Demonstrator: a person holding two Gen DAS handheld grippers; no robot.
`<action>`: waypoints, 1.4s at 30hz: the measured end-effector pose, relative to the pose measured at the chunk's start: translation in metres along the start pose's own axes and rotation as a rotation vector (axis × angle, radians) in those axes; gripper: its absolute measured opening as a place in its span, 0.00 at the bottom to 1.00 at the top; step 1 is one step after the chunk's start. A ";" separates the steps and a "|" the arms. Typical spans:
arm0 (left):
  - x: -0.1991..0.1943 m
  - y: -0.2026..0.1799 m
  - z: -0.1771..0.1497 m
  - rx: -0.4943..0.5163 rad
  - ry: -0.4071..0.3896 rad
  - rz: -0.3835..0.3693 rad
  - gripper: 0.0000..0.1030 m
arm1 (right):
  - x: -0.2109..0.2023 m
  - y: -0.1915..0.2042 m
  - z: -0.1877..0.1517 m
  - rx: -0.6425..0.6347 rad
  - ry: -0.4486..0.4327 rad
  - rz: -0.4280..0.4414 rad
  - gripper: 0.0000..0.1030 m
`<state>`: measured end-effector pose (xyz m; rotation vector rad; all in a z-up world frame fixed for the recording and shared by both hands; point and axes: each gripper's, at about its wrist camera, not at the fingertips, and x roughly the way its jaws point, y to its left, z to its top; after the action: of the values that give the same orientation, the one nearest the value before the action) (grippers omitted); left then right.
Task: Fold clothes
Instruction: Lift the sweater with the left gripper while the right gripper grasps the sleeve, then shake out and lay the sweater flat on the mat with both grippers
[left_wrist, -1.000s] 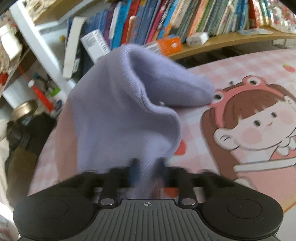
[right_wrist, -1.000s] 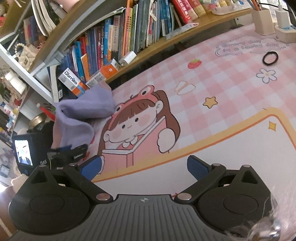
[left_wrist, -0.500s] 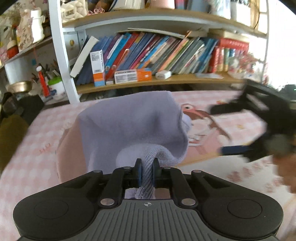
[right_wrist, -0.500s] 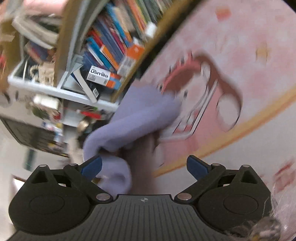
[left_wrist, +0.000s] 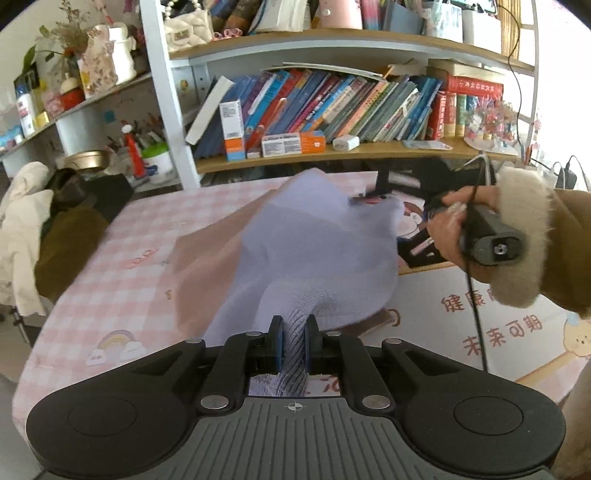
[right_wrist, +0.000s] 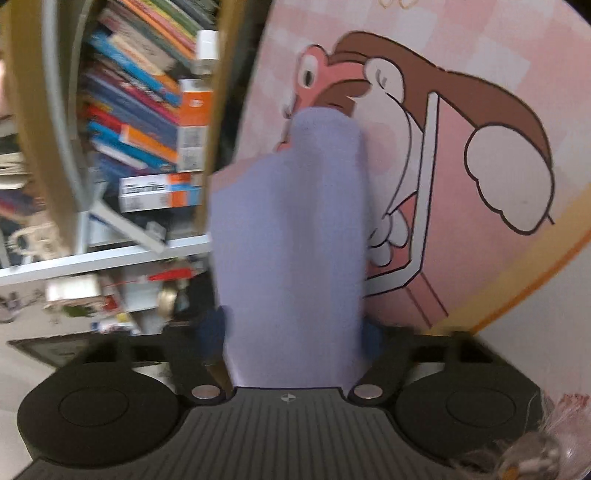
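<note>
Mat print (left_wrist: 495, 325): you can read the Chinese characters 健康 and 未来可期 in brown, right of the cartoon girl (left_wrist: 413, 218).
Red book spine (left_wrist: 474, 88): lettering too small for you to read.
Orange-and-white box (left_wrist: 293, 144): print illegible.

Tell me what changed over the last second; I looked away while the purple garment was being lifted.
The right gripper swung over from the bare mat to the purple garment, rolling as it came, and its jaws have just been closing around a fold of it. The left gripper carried its end up off the mat. Unchanged: the left gripper stays clamped on the ribbed edge.
</note>
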<state>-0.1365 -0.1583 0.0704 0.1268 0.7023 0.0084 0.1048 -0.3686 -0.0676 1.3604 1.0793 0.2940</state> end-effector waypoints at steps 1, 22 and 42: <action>-0.002 0.002 0.000 -0.004 -0.003 0.006 0.09 | 0.000 -0.003 0.000 0.003 -0.007 -0.004 0.15; -0.036 -0.043 0.098 -0.027 -0.561 -0.823 0.09 | -0.246 0.257 -0.003 -0.909 -0.517 0.688 0.11; 0.084 0.092 -0.009 -0.393 0.020 -0.457 0.09 | 0.074 0.163 -0.070 -0.773 -0.008 -0.100 0.11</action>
<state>-0.0747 -0.0621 0.0202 -0.4119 0.7243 -0.2887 0.1558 -0.2285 0.0533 0.6141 0.8839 0.5609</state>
